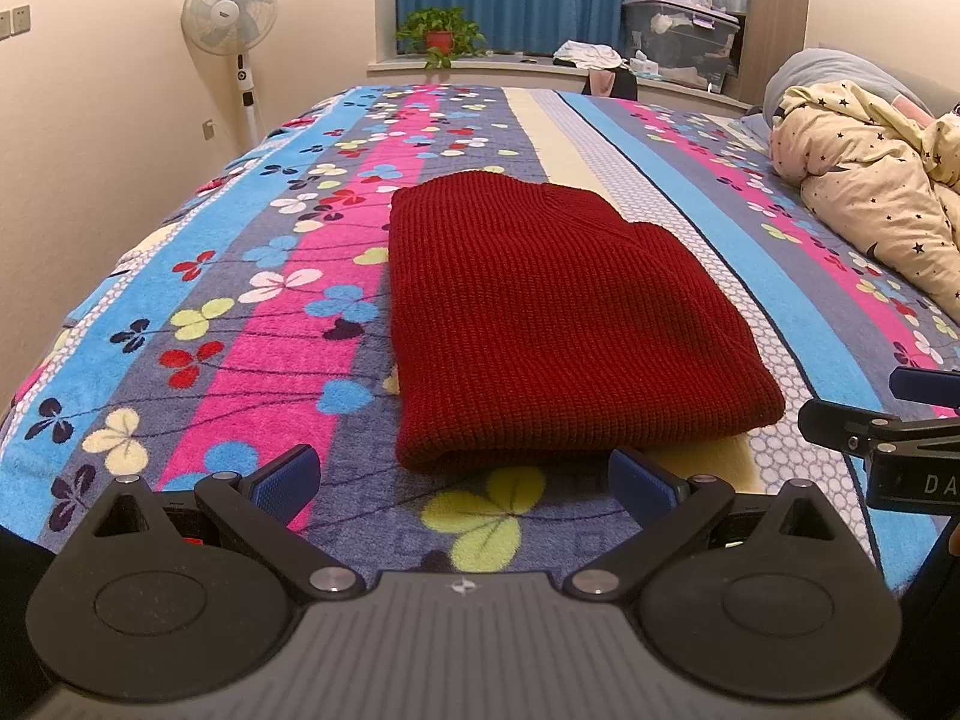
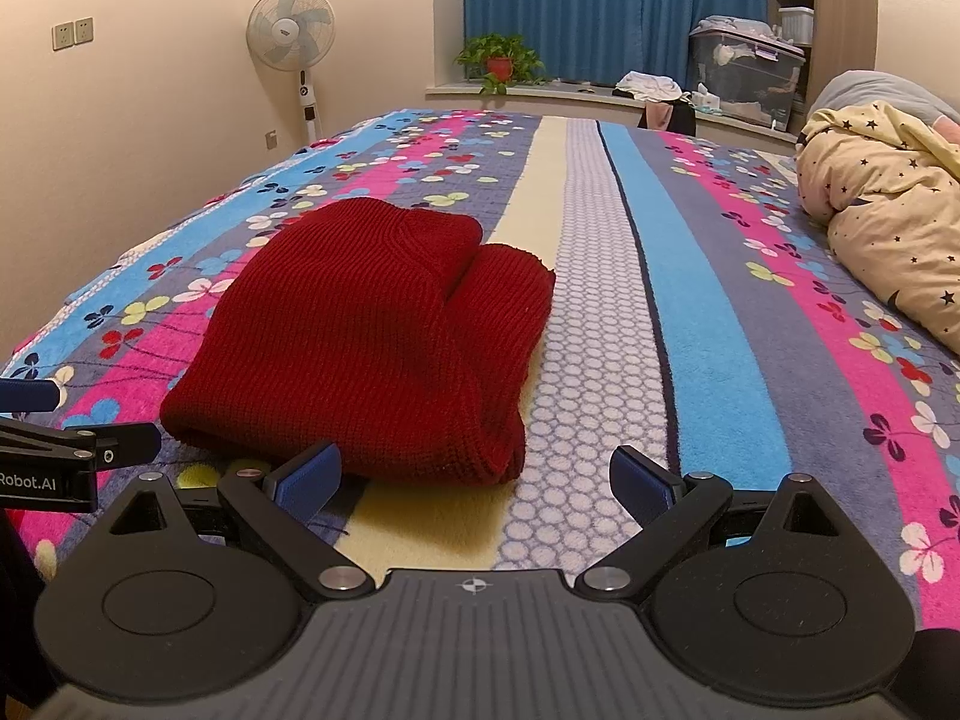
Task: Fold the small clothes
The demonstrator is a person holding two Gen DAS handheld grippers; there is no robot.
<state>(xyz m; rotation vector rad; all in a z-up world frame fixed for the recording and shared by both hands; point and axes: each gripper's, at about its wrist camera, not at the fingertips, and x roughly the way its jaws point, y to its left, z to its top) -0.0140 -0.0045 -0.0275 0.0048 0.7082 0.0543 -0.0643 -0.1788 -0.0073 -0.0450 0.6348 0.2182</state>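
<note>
Lying folded into a thick rectangle just ahead of both tools, the red knit sweater (image 1: pixel 540 324) rests flat on the striped, flower-patterned blanket (image 1: pixel 252 372) that covers the bed. The left gripper (image 1: pixel 465 477) hovers low over the blanket with its blue-padded fingers (image 1: pixel 285 480) spread wide and empty, the sweater's near folded edge sitting just beyond and between the tips, not touching them. The right gripper (image 2: pixel 477 483) is likewise spread apart and holds nothing; from its view the sweater lies ahead and to its left, with the near edge just past the left fingertip, while open blanket stretches in front of the right fingertip. Each tool shows at the edge of the other's view: the right one at the far right of the left camera, the left one at the far left of the right camera, so they sit side by side close together. Farther ahead and to the right a cream quilt with dark stars (image 2: pixel 888 222) is bunched on the bed, and beyond the bed's far-left corner a standing fan (image 1: pixel 231 18) stands against the wall.
</note>
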